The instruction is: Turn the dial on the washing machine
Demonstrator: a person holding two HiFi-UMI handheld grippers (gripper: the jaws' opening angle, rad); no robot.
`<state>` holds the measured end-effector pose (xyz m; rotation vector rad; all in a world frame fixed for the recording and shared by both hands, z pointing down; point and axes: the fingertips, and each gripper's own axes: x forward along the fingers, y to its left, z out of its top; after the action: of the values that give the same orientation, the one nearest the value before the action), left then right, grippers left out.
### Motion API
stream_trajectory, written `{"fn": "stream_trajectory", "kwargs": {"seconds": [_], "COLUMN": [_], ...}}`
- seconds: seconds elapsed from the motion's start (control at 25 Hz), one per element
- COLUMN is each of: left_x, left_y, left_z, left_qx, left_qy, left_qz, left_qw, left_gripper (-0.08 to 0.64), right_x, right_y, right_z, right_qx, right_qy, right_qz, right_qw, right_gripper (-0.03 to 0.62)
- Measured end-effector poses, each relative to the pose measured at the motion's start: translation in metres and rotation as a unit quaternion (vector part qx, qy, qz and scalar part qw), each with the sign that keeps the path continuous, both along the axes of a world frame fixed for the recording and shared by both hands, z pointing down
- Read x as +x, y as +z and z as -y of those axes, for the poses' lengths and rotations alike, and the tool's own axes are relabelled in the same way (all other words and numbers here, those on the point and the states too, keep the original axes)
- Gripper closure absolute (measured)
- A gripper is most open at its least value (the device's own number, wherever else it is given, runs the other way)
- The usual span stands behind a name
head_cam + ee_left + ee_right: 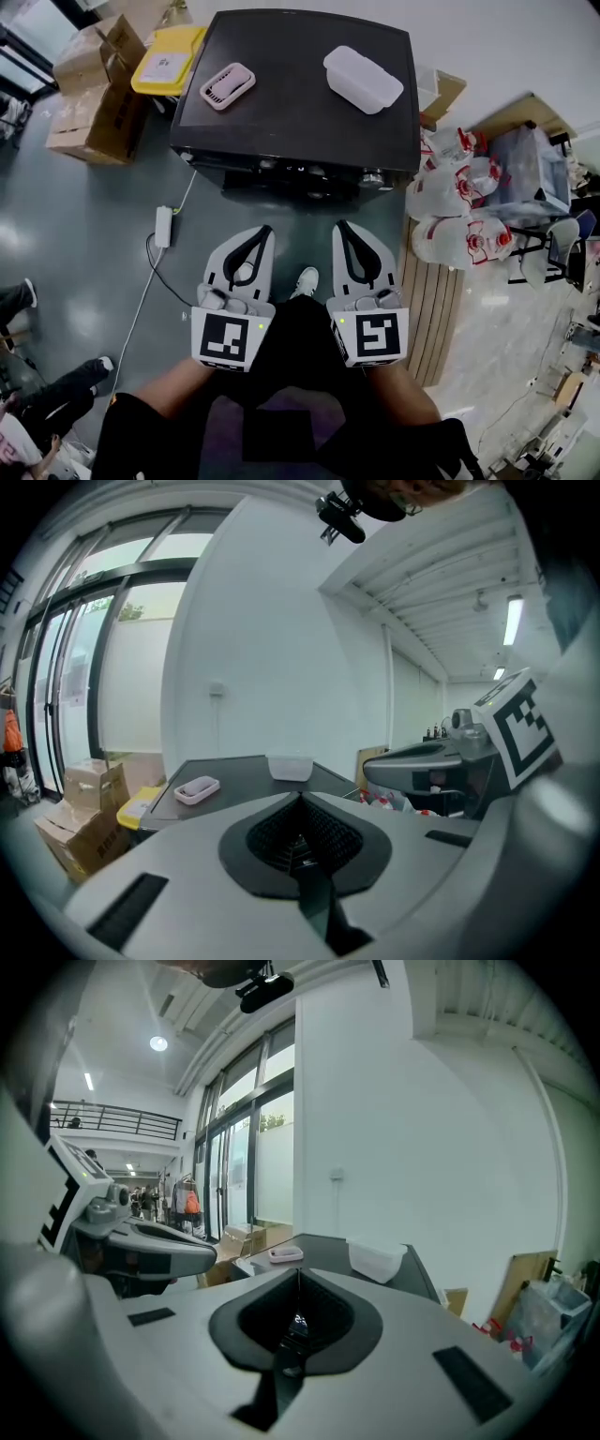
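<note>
- Left gripper [265,232]: jaws closed together, nothing between them.
- Right gripper [342,228]: jaws also pressed together, empty.
- Washing machine [295,117]: stands just ahead of both grippers, apart from them. Its dial [373,177] sits on the near front edge, beyond the right gripper's tips.

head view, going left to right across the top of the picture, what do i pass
cardboard boxes → yellow bin → pink tray → white plastic tub → white bags with red print. The pink tray and the white plastic tub both sit on the dark top of the washing machine.
</note>
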<state>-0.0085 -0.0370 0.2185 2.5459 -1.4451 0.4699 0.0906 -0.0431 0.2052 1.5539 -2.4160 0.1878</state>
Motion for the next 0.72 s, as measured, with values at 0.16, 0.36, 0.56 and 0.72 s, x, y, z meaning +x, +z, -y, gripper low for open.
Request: {"fn": "stream_trajectory", "kwargs": {"seconds": [0.16,0.36,0.56,0.72], "left_x": [-0.007,-0.012,-0.017,-0.018], "left_y": [-0.003,-0.010,-0.010,-0.012], "left_z": [0.004,0.012,0.015,0.016], "left_qx": [0.000,0.020,0.022,0.025], "left_qy": [-0.001,-0.005,-0.010,-0.014], "left_qz": [0.001,-0.010,-0.009,-0.013], "left_qw": [1.0000,0.9997,0.9997,0.9995], "left_gripper": [0.546,0.546,0.546,0.546], "right_x": [-0.007,-0.019,-0.028,-0.030], "right_y": [-0.008,-0.005,-0.004,-0.004], "right_z": [-0.002,-0.004,-0.001,0.002], "right_qx": [0.004,-0.009,-0.012,-0.017], "right_qy": [-0.007,-0.020,-0.032,-0.035], "right_qz": [0.006,0.006,0.009,0.008], "right_qw": [1.000,1.000,0.999,0.999], "right_gripper": [0.577,0.578,0.578,0.578]}}
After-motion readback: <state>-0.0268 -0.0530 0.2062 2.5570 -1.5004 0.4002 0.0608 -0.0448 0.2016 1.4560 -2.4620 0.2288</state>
